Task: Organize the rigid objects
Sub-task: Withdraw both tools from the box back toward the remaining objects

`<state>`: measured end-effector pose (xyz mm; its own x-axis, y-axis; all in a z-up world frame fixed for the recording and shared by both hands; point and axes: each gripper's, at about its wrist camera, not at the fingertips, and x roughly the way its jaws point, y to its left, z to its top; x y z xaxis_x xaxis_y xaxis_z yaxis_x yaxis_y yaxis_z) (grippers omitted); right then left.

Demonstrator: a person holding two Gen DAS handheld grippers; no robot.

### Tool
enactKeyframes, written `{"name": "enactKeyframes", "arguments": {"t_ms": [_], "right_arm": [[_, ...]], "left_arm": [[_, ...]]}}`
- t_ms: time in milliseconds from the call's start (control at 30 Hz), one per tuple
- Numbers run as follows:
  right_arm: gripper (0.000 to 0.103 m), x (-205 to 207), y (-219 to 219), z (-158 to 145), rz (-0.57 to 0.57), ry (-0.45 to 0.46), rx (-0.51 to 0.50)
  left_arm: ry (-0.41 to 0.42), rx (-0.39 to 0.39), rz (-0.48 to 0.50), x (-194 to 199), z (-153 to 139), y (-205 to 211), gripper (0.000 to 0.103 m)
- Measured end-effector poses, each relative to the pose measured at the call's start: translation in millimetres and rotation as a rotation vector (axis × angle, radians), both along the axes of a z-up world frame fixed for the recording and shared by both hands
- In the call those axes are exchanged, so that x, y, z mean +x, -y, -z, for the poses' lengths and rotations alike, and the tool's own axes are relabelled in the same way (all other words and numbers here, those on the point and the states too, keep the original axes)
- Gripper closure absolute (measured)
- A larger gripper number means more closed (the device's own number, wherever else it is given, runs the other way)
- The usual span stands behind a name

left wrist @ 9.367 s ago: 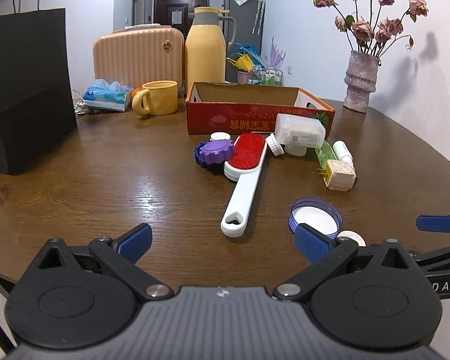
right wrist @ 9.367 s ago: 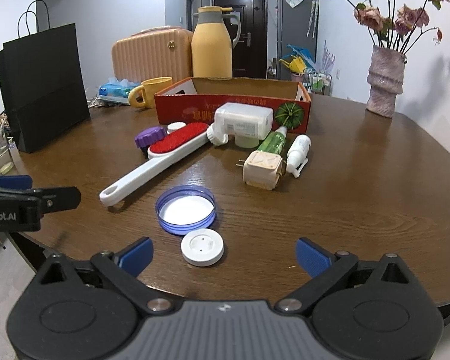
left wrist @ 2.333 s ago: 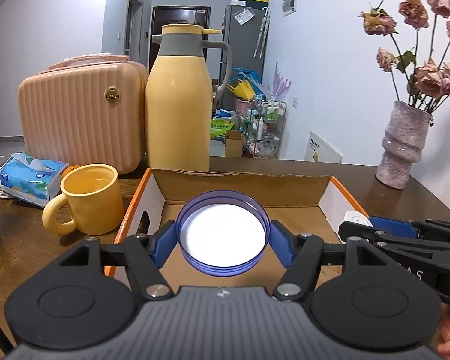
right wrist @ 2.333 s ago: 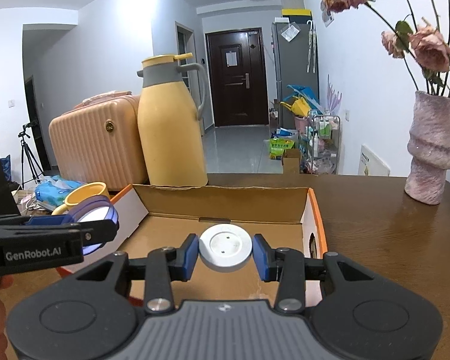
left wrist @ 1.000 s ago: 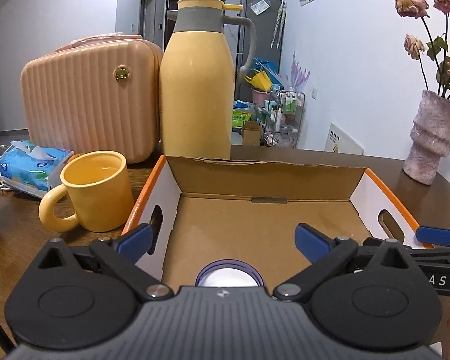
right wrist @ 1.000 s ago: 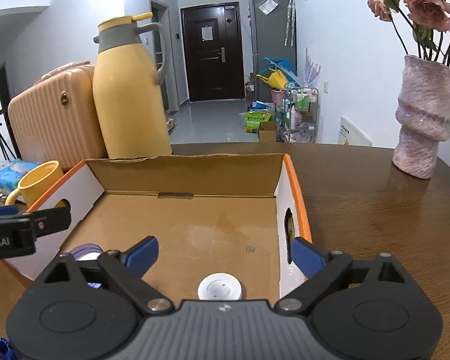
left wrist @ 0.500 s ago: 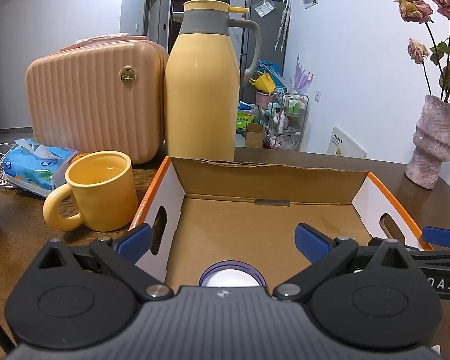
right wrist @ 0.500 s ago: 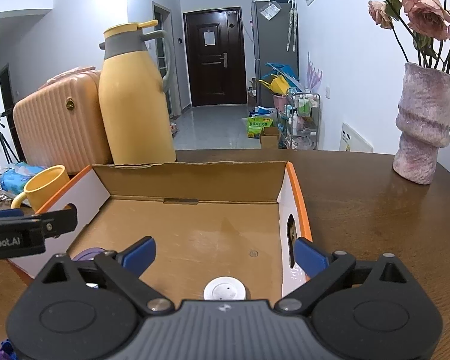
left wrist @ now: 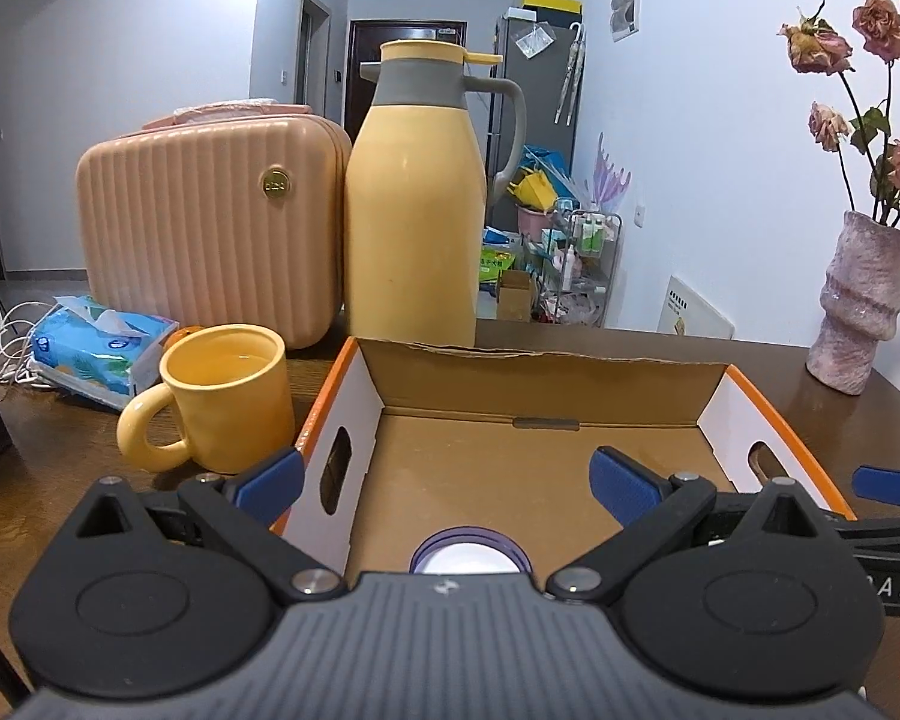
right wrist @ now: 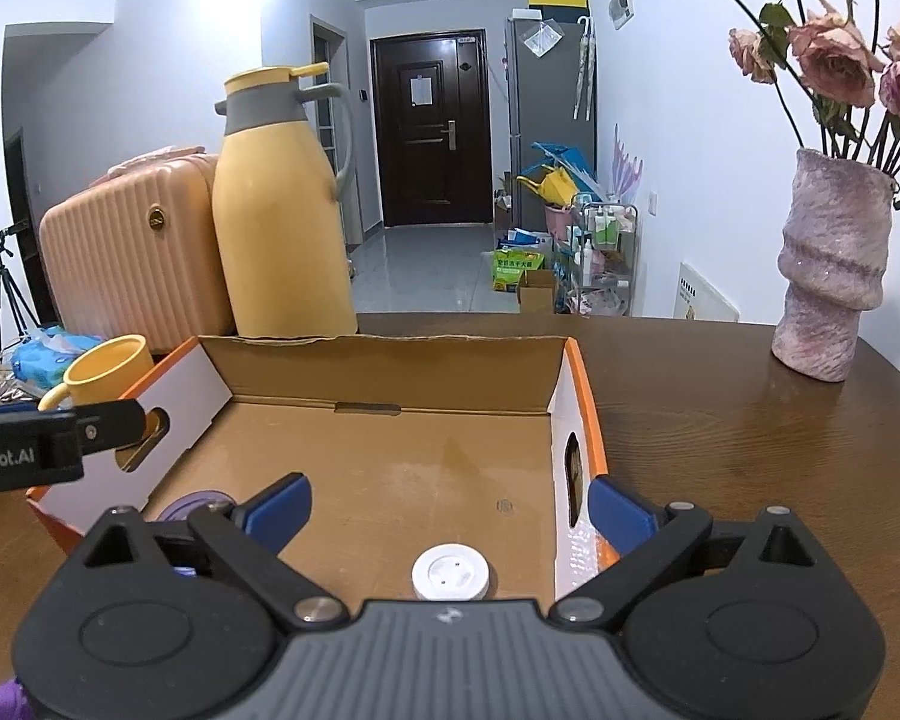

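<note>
Two handheld claws hover over an open cardboard box (left wrist: 546, 462) with orange edges that sits on a dark wooden bench (right wrist: 750, 432). The left claw (left wrist: 444, 477) has its blue-padded fingers spread wide apart and holds nothing; directly below and just behind its fingertips, a round purple-rimmed lid (left wrist: 471, 555) lies flat on the box floor near the left wall, partly hidden by the claw's body. The right claw (right wrist: 450, 504) is likewise spread apart and empty, and a small white round cap (right wrist: 450, 579) lies flat on the box floor just beneath it, nearer the right wall. Both pieces are discs, so neither has a long axis to line up with. Each lies straight under its own claw, and both appear already delivered into the box, so the coming move is probably a pull back toward the viewer for more items (none of which show in these views). On the left claw's side, seen from the right wrist, part of a word reads "Robot.AI"; on the right claw's side, seen from the left wrist, the letters "AS" show. Behind the box stand a yellow mug (left wrist: 228, 399), a yellow thermos jug (left wrist: 414, 210), a peach ribbed case (left wrist: 210, 228), a blue tissue pack (left wrist: 96, 354) and a pink vase (right wrist: 828, 276) of dried roses; their labels are not readable.
</note>
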<state>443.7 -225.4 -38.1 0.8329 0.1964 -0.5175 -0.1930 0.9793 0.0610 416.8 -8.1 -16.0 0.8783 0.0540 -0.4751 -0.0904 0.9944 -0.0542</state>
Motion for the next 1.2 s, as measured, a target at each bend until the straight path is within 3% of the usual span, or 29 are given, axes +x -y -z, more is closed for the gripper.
{"name": "enactKeyframes", "arguments": {"t_ms": [533, 1200], "right_arm": [[0.004, -58, 4, -11, -0.006, 0.036, -0.038], [0.004, -137, 11, 5, 0.001, -0.004, -0.063]], "left_arm": [[0.016, 0.034, 0.011, -47, -14, 0, 0.0], [-0.036, 0.046, 0.01, -121, -8, -14, 0.0]]}}
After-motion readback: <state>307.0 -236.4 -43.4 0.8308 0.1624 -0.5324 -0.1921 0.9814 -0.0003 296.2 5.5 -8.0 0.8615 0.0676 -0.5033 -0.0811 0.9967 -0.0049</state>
